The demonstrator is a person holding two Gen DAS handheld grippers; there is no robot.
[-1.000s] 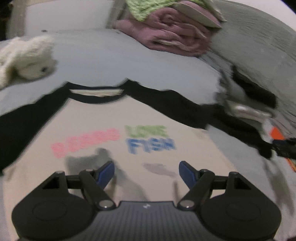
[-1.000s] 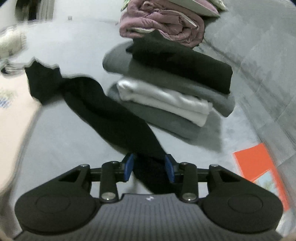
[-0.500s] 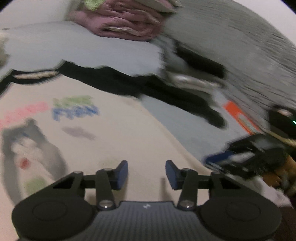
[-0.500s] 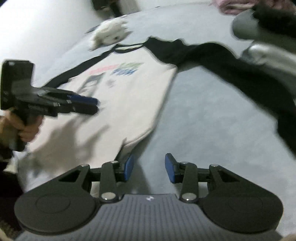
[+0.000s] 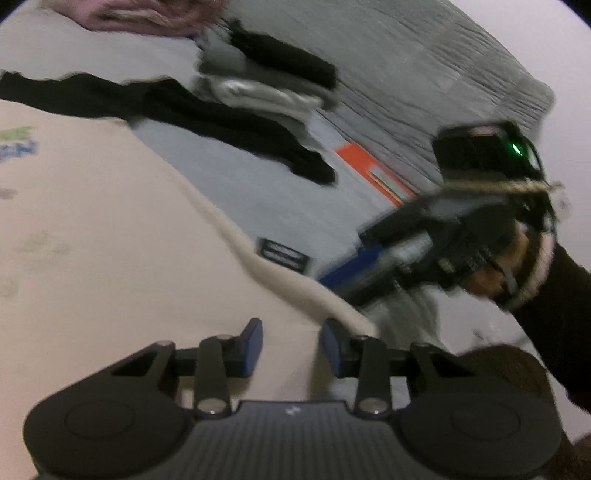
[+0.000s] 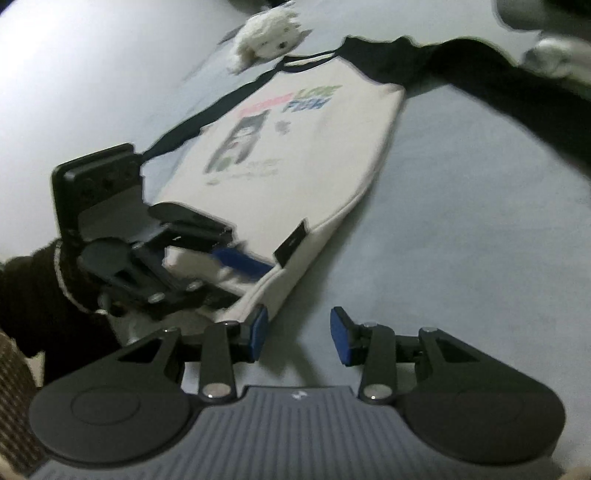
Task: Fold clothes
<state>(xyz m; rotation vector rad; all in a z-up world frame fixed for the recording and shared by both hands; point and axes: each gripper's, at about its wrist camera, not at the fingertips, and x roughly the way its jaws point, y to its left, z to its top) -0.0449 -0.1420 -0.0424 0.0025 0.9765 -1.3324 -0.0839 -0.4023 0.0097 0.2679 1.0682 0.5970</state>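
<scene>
A cream shirt (image 5: pixel 110 240) with black raglan sleeves and a cat print lies flat on the bed, front up. Its right black sleeve (image 5: pixel 221 122) stretches toward a clothes pile. My left gripper (image 5: pixel 291 332) hovers low over the cream fabric just inside the bottom hem. Its jaws are closing, with cloth showing in the gap and the pads apart from it. In the right wrist view the shirt (image 6: pixel 295 147) runs away from me and the left gripper (image 6: pixel 255 266) sits over its hem. My right gripper (image 6: pixel 299 325) is open beside the hem corner, over bare sheet.
A stack of folded grey, white and black clothes (image 5: pixel 266 85) sits past the sleeve, with pink clothes (image 5: pixel 147 18) behind it. An orange booklet (image 5: pixel 373 173) lies by the grey quilt (image 5: pixel 424 74). A white plush toy (image 6: pixel 266 33) rests above the collar. Grey sheet (image 6: pixel 461 221) spreads right.
Both grippers swung from the upper shirt and sleeve down to the bottom hem. The left jaws narrowed. The black sleeve that sat between the right fingers is no longer there.
</scene>
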